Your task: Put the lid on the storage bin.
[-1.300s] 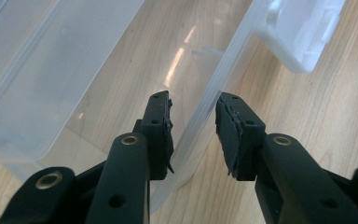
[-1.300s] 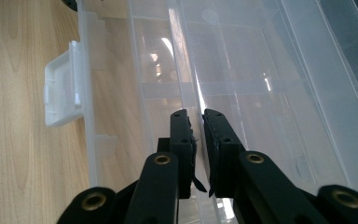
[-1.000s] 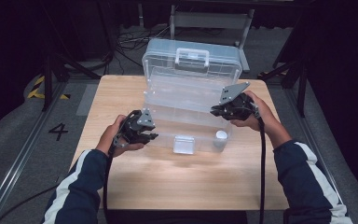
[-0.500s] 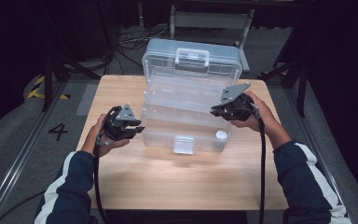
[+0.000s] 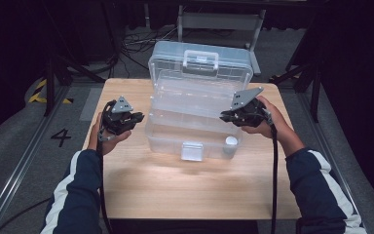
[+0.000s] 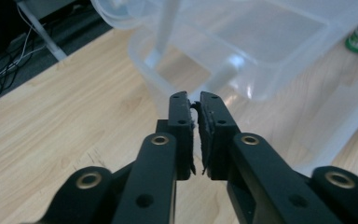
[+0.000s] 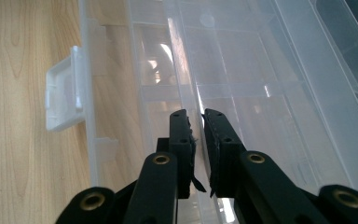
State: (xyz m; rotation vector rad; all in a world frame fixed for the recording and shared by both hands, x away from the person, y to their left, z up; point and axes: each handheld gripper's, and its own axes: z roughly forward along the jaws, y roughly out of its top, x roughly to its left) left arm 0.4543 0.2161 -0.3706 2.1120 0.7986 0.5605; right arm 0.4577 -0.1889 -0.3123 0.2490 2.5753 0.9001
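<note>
The clear plastic toolbox point(image 5: 195, 114) stands open on the worktop point(image 5: 175, 195), lid raised; a white latch point(image 5: 192, 151) hangs in front. The left hand-held gripper point(image 5: 136, 117) is nearly closed and empty; the right hand-held gripper point(image 5: 222, 117) pinches a tray edge.

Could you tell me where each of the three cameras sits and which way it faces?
High view: fixed above the person's side, looking forward and down on the wooden table and clear plastic box; both forearms, hands, left tongs and right tongs show.
Left gripper view: rides the left tongs, looking along nearly closed jaws at the box's corner.
Right gripper view: rides the right tongs, looking down into the box's trays, latch at left.
Shared: all three show the box and table.
</note>
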